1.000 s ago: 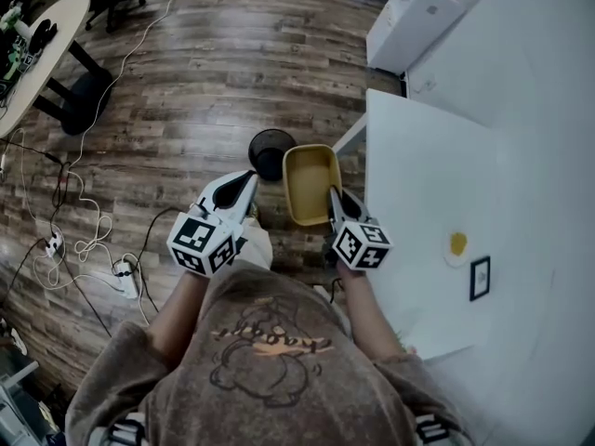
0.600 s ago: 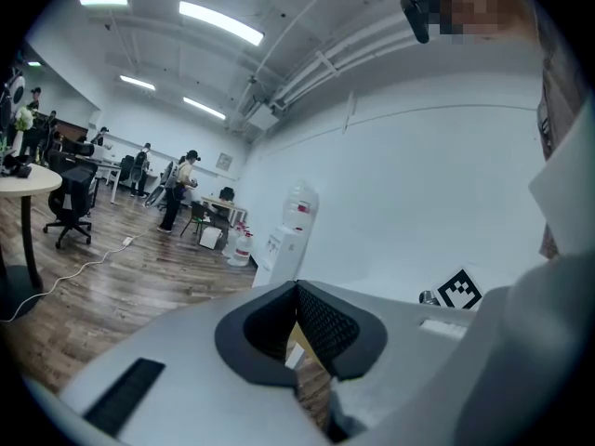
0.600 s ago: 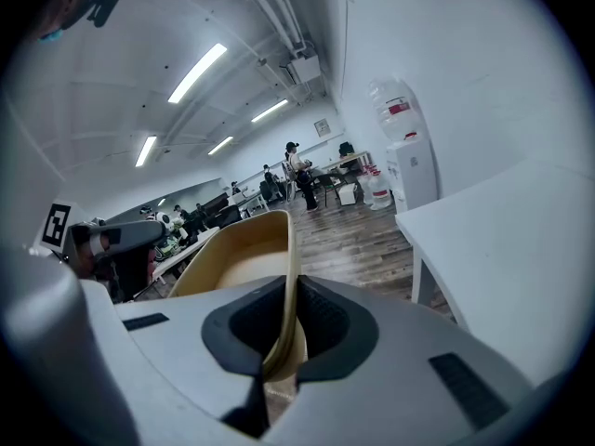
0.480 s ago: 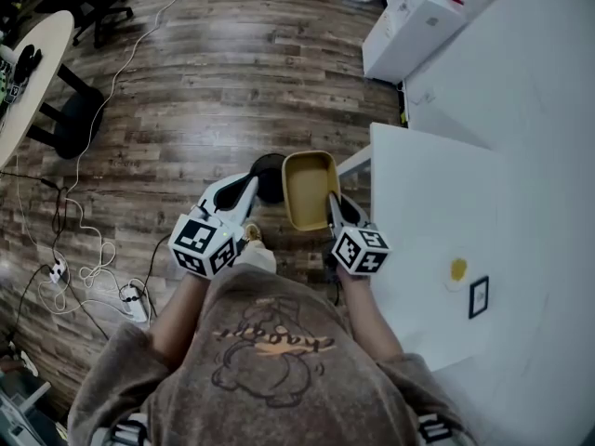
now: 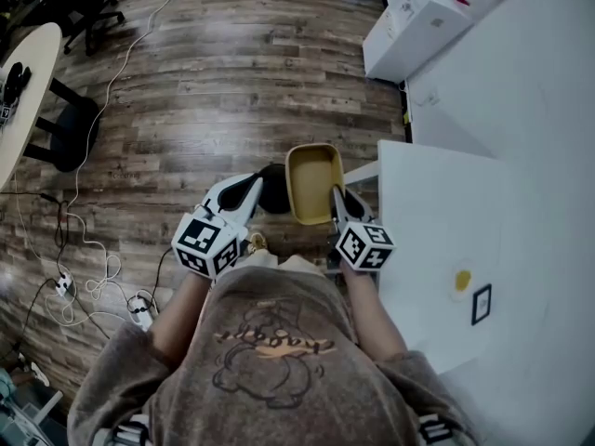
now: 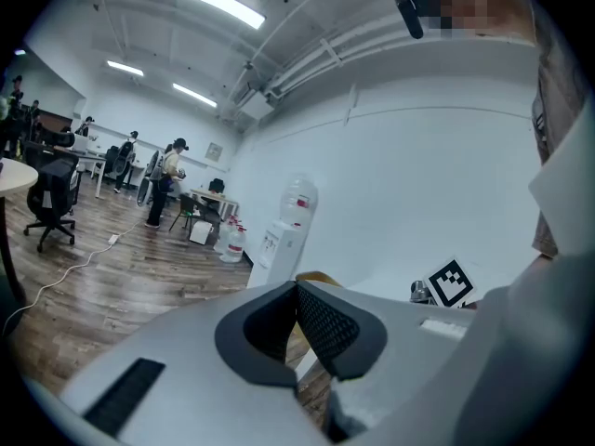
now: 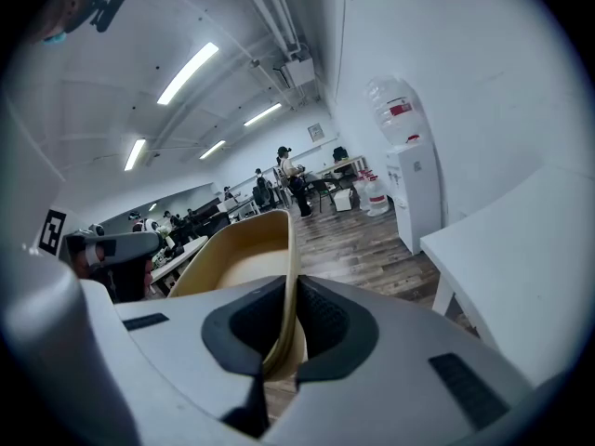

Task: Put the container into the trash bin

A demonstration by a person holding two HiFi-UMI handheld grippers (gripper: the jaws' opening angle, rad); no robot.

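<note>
Your right gripper (image 7: pixel 286 337) is clamped on one wall of a mustard-yellow rectangular plastic container (image 5: pixel 312 182). It is held just off the white table's (image 5: pixel 437 212) left corner, beside a round black trash bin (image 5: pixel 276 198) on the wooden floor (image 5: pixel 232 82). Your left gripper (image 6: pixel 296 328) has its jaws together, empty.

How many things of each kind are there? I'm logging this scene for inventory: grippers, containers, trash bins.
Grippers: 2 (left gripper, right gripper)
Containers: 1 (yellow container, held by the right gripper)
Trash bins: 1 (black trash bin, partly hidden)
Total: 4
</note>
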